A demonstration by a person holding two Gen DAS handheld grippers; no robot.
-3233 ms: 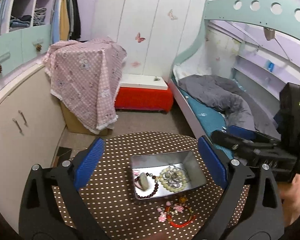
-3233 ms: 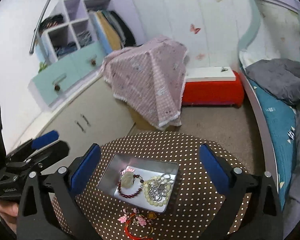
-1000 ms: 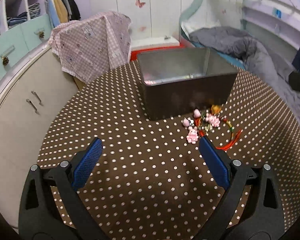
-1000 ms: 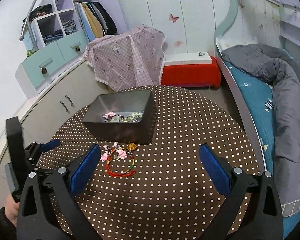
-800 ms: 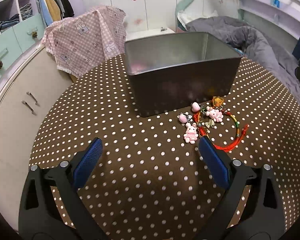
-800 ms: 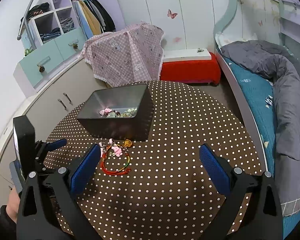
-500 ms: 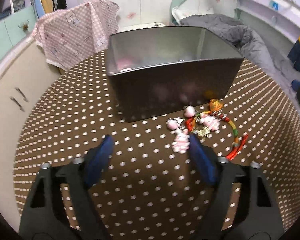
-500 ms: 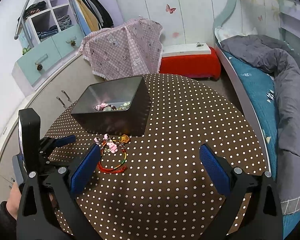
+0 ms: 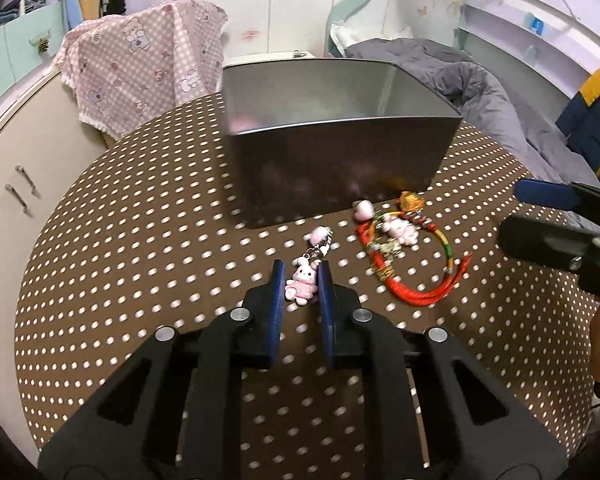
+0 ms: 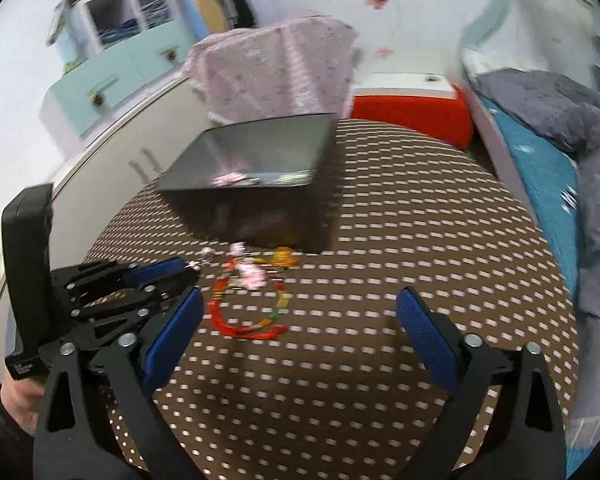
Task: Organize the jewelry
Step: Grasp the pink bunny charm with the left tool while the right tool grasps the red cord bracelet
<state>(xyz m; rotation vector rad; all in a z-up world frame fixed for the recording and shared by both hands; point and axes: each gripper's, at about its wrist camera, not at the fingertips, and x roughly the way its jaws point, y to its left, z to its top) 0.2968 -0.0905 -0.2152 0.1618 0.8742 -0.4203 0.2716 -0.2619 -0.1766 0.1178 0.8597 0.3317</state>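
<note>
Blue pads of the left gripper (image 9: pixel 302 280) have just been closing and now pinch a small pink bunny charm (image 9: pixel 302 282) from both sides, where half a second ago they stood wide apart with only bare cloth between them. The charm lies on the brown polka-dot tablecloth (image 9: pixel 140 264), and a short metal link runs from it up to a pink heart bead (image 9: pixel 319 234). Just to the right, apart from the pads, lies a red cord bracelet (image 9: pixel 412 256) strung with more pink charms and a gold bead; it sits where it sat a second ago, near the front wall of the metal tin (image 9: pixel 340 168). In the left wrist view the tin looks closer and larger than it did a second ago. Some jewelry shows inside the tin in the right wrist view, though that picture is smeared by motion. The right gripper (image 10: pixel 298 320) hangs above the cloth with its jaws wide and nothing between them; they have just been closing a little. Its view sits lower over the table than a second ago, with the bracelet (image 10: pixel 248 300) now just beyond its left pad. Beyond the table stand a pink checked cover (image 9: pixel 140 60) over a box, a red bench (image 10: pixel 408 114) and a bed with a grey blanket (image 9: pixel 492 92).
</note>
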